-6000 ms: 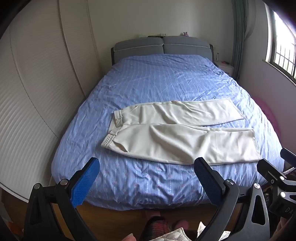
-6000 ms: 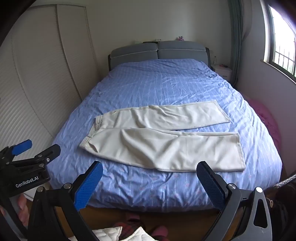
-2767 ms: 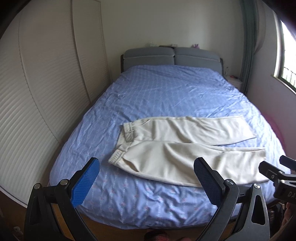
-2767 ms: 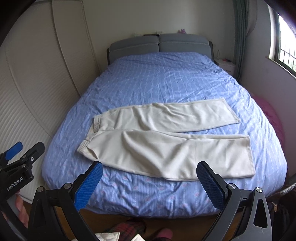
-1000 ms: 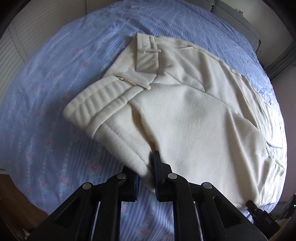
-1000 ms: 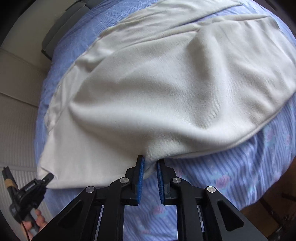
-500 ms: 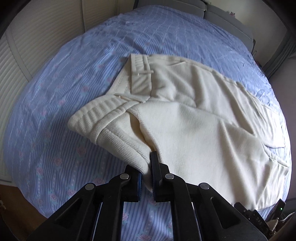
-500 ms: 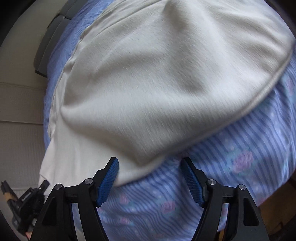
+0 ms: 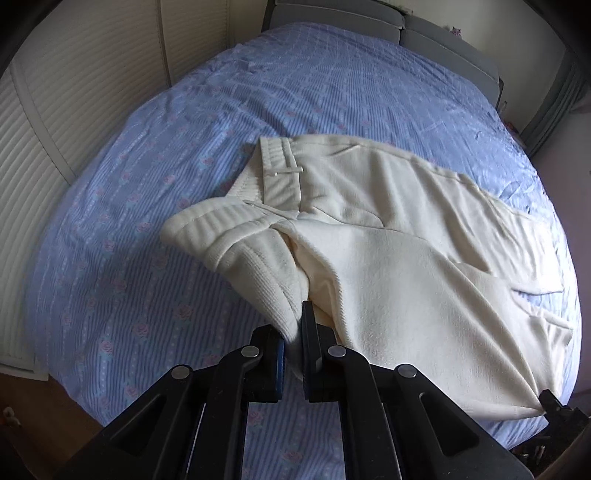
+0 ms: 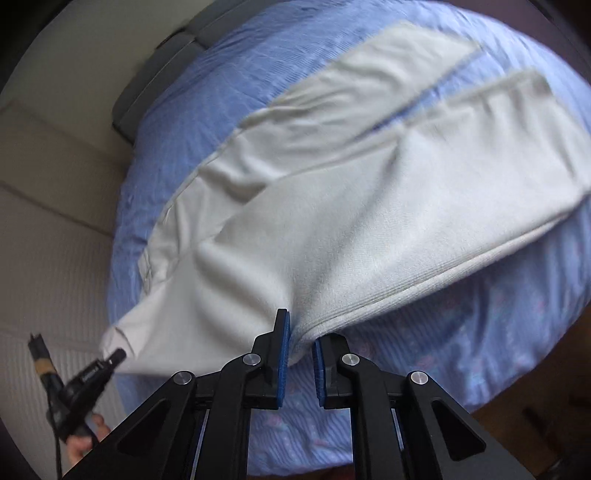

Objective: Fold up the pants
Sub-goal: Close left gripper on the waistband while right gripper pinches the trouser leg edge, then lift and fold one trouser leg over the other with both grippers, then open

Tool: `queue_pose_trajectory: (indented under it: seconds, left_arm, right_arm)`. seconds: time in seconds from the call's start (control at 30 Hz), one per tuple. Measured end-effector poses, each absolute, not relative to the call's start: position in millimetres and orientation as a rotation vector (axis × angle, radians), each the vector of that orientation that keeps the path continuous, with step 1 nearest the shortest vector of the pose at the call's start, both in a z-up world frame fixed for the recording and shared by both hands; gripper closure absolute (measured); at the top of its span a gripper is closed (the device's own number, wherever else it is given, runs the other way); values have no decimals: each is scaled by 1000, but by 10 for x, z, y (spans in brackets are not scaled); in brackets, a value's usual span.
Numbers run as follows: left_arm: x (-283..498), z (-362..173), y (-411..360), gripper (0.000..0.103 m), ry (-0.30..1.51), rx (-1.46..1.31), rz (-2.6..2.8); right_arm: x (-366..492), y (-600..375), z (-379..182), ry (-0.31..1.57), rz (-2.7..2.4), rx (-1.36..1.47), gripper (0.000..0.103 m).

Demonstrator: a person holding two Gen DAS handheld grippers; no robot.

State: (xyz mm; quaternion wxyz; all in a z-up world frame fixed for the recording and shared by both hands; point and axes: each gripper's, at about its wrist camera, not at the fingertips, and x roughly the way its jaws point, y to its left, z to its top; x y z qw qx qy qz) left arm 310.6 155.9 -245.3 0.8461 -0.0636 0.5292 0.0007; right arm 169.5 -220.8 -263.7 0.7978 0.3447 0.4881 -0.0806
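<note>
Cream pants (image 9: pixel 388 229) lie across a blue striped bed (image 9: pixel 147 206), waistband to the left, legs to the right. My left gripper (image 9: pixel 293 332) is shut on the near corner of the waistband and lifts it off the bed. My right gripper (image 10: pixel 301 339) is shut on the near edge of the near leg of the pants (image 10: pixel 332 206) and holds it raised. The far leg (image 10: pixel 351 85) lies flat on the bed. The left gripper also shows in the right wrist view (image 10: pixel 110 358), at the waistband corner.
A grey headboard (image 9: pixel 388 22) stands at the far end of the bed. A ribbed white wardrobe wall (image 9: pixel 55 96) runs along the left side. Wooden floor (image 9: pixel 55 413) shows below the bed's near edge.
My right gripper has shut again on the near leg's edge and lifted it. My left gripper has raised the waistband corner higher and pulled back a little.
</note>
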Motion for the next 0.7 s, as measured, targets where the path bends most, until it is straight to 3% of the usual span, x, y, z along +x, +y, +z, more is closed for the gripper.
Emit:
queue_pose_trajectory:
  seconds: [0.4, 0.7]
  left_arm:
    - [3978, -2046, 1482, 95, 1009, -304, 16]
    - [5265, -2350, 1339, 94, 1016, -364, 39]
  right_arm:
    - [2962, -2465, -1860, 879, -144, 666, 90]
    - [4810, -2586, -2150, 905, -108, 541, 90]
